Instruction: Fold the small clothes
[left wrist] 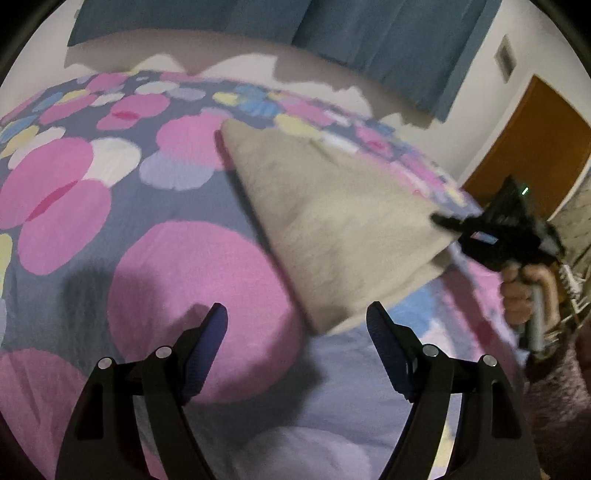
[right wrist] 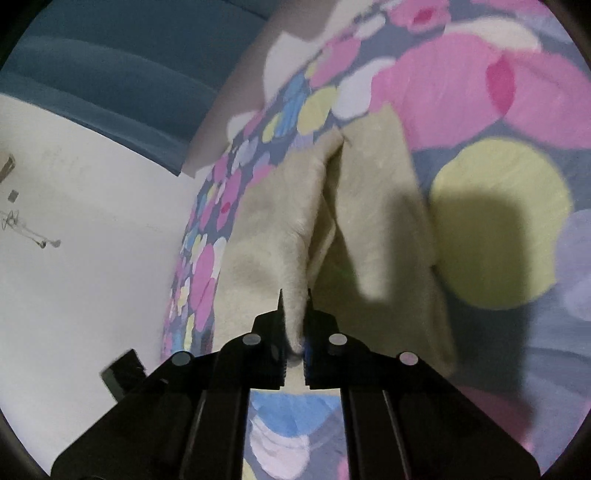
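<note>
A beige cloth [left wrist: 332, 221] lies on a flowered bedspread [left wrist: 92, 206], one corner lifted at the right. My left gripper [left wrist: 297, 319] hovers open over the bedspread just short of the cloth's near corner, nothing between its fingers. At the cloth's right corner my right gripper [left wrist: 443, 220] is held by a hand [left wrist: 524, 291]. In the right wrist view the right gripper [right wrist: 294, 299] is shut on a pinched fold of the beige cloth [right wrist: 369, 229], which rises in a ridge away from the jaws.
The bedspread [right wrist: 498, 206] runs to the bed's edge, with a white wall [right wrist: 92, 258] and blue curtains [left wrist: 369, 33] beyond. A brown door [left wrist: 535, 140] stands at the right. A small dark object [right wrist: 122, 373] sits low by the wall.
</note>
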Demonstrator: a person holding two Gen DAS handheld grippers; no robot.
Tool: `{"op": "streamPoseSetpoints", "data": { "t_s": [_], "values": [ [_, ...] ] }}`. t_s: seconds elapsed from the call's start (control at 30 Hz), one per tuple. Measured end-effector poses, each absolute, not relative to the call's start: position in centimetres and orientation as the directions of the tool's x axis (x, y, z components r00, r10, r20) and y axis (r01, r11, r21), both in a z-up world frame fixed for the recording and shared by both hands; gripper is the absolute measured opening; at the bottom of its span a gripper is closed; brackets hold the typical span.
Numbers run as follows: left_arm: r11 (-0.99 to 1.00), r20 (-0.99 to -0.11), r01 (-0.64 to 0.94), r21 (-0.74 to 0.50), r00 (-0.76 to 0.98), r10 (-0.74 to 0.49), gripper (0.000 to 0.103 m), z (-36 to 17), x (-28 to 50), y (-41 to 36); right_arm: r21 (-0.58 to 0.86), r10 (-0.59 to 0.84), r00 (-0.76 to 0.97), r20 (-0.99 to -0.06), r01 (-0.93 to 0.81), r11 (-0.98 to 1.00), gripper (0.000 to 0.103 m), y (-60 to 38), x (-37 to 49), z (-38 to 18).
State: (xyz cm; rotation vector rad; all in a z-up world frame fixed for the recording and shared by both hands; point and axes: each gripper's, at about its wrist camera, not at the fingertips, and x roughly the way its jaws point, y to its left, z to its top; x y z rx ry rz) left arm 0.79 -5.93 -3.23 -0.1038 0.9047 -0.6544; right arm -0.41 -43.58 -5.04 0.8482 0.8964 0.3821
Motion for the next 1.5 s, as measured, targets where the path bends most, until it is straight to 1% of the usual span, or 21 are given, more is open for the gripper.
{"op": "streamPoseSetpoints", "data": {
  "t_s": [0.1,0.23,0.3,0.37,0.4,0.43,0.47,0.53,0.63,0.77,1.0,1.03,1.07,1.1,1.13,1.17,1.23,1.3,1.4,1.5],
  "values": [
    [0.797,-0.686,0.489,-0.354,0.444,-0.577,0.076,-2.6,1.1,-6.9,0.765,0.605,0.571,-0.554,0.064,0.641,0.005,-44.1,-1.4,-6.3],
    [0.827,-0.732,0.476,-0.298,0.443,-0.518,0.076,-4.4,2.5,-9.0,0.785,0.622,0.557,-0.551,0.093,0.613,0.005,-44.7,-1.7,-8.4],
    [0.842,-0.759,0.463,-0.275,0.433,-0.486,0.076,-5.7,3.1,-9.4,0.791,0.647,0.529,-0.549,0.078,0.607,0.006,-44.6,-1.5,-8.7],
    [0.844,-0.759,0.458,-0.280,0.433,-0.487,0.076,-6.1,3.2,-9.3,0.785,0.650,0.519,-0.555,0.069,0.615,0.011,-44.6,-1.3,-8.2],
    [0.843,-0.756,0.459,-0.280,0.436,-0.489,0.076,-6.0,3.1,-9.3,0.788,0.650,0.525,-0.549,0.066,0.612,0.012,-45.0,-1.2,-7.7],
    [0.842,-0.755,0.461,-0.279,0.437,-0.489,0.076,-6.0,3.1,-9.3,0.790,0.648,0.534,-0.543,0.062,0.610,0.017,-45.2,-0.9,-7.3],
    [0.842,-0.756,0.462,-0.278,0.435,-0.489,0.076,-6.1,3.1,-9.3,0.790,0.644,0.545,-0.537,0.058,0.610,0.025,-45.6,-0.5,-6.8],
    [0.841,-0.756,0.462,-0.282,0.434,-0.491,0.077,-6.2,3.0,-9.2,0.800,0.656,0.547,-0.520,0.044,0.598,0.039,-46.2,1.3,-6.1],
    [0.838,-0.749,0.462,-0.291,0.434,-0.500,0.078,-6.1,3.0,-9.1,0.800,0.668,0.527,-0.526,0.040,0.598,0.040,-46.1,5.0,-6.0],
    [0.835,-0.746,0.460,-0.303,0.430,-0.508,0.078,-6.2,3.0,-9.0,0.776,0.657,0.489,-0.574,0.068,0.628,0.042,-45.3,9.8,-7.2],
    [0.831,-0.743,0.460,-0.313,0.426,-0.516,0.079,-6.2,3.0,-9.1,0.773,0.683,0.442,-0.581,0.035,0.634,0.046,-43.3,15.3,-7.9],
    [0.831,-0.743,0.460,-0.313,0.426,-0.515,0.079,-6.2,3.0,-9.1,0.764,0.681,0.436,-0.589,0.025,0.645,0.045,-42.9,15.7,-7.8],
    [0.831,-0.743,0.461,-0.311,0.428,-0.515,0.079,-6.2,2.9,-9.1,0.754,0.675,0.433,-0.597,0.014,0.657,0.042,-42.5,16.0,-7.7],
    [0.832,-0.743,0.461,-0.308,0.430,-0.513,0.079,-6.2,2.9,-9.2,0.728,0.656,0.434,-0.618,0.001,0.685,0.036,-42.1,16.3,-7.5],
    [0.833,-0.743,0.462,-0.305,0.432,-0.512,0.079,-6.1,2.8,-9.2,0.711,0.643,0.433,-0.632,-0.005,0.703,0.019,-41.8,16.5,-7.3],
    [0.834,-0.742,0.461,-0.302,0.435,-0.509,0.079,-6.0,2.8,-9.3,0.703,0.637,0.431,-0.638,-0.011,0.711,0.012,-41.5,16.7,-7.3],
    [0.836,-0.732,0.458,-0.302,0.450,-0.511,0.079,-5.5,2.6,-9.3,0.673,0.610,0.450,-0.652,-0.028,0.739,0.007,-41.4,16.5,-6.7],
    [0.832,-0.720,0.462,-0.308,0.459,-0.521,0.079,-5.0,2.5,-9.4,0.651,0.578,0.498,-0.647,-0.035,0.758,0.004,-42.2,15.9,-5.6],
    [0.825,-0.712,0.481,-0.297,0.464,-0.527,0.079,-4.6,2.5,-9.9,0.651,0.553,0.539,-0.635,-0.010,0.759,0.004,-44.4,15.5,-5.1],
    [0.827,-0.733,0.488,-0.279,0.448,-0.512,0.079,-5.4,3.0,-10.5,0.628,0.527,0.510,-0.680,0.034,0.777,0.004,-45.5,15.3,-6.9]
  ]
}}
